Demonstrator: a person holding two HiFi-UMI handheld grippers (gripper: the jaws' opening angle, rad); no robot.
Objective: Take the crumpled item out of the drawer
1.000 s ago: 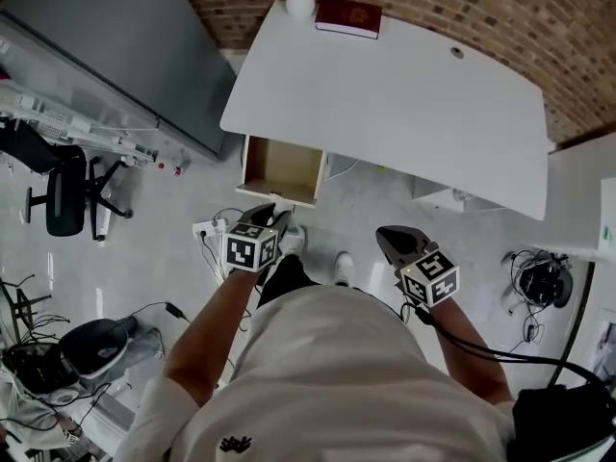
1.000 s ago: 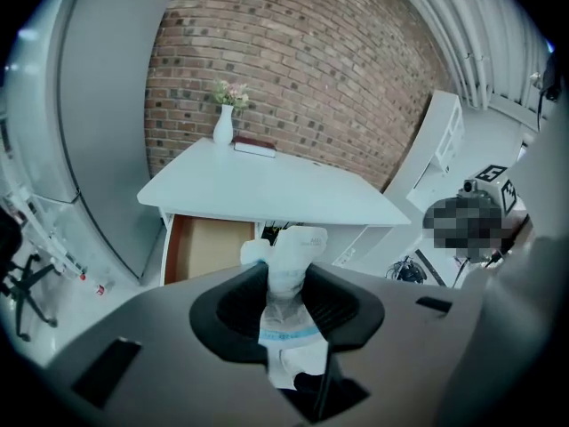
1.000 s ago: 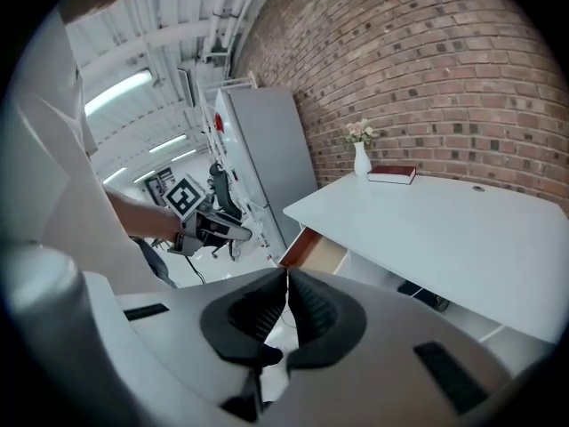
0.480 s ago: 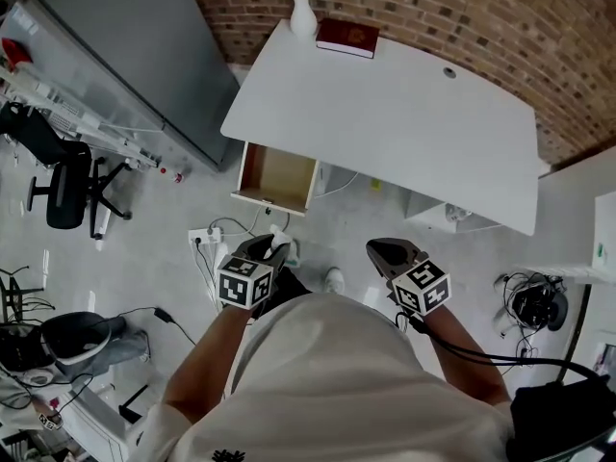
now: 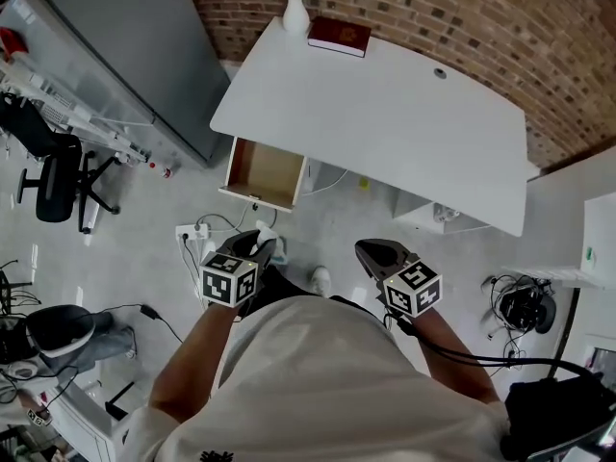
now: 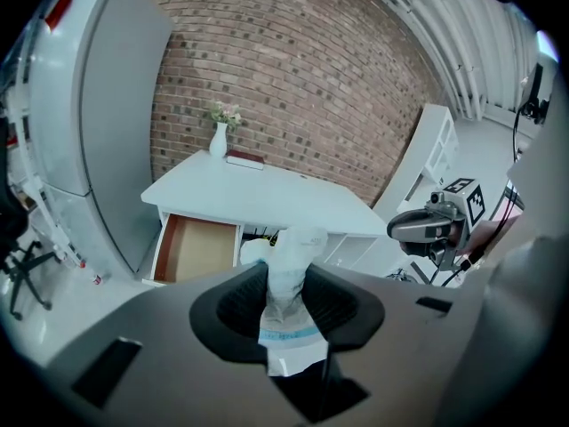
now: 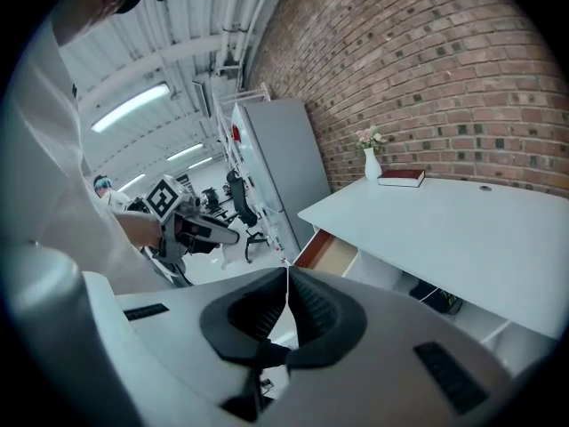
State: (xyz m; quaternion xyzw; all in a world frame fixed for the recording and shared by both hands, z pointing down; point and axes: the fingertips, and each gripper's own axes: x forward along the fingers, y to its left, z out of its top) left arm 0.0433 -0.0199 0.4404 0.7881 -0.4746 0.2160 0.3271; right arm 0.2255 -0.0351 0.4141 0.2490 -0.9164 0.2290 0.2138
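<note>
the left gripper [image 6: 286, 302] is gripping the crumpled wrapper [image 6: 289, 278], well apart from the open drawer [image 5: 262, 173]; the right gripper [image 7: 286, 302] is staying closed and empty

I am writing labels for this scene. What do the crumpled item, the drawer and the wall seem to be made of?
The crumpled item is probably thin white plastic or paper; it creases and has a blue printed band. The drawer looks inside like matte brown wood or board. The wall is rough red brick with pale mortar lines.
</note>
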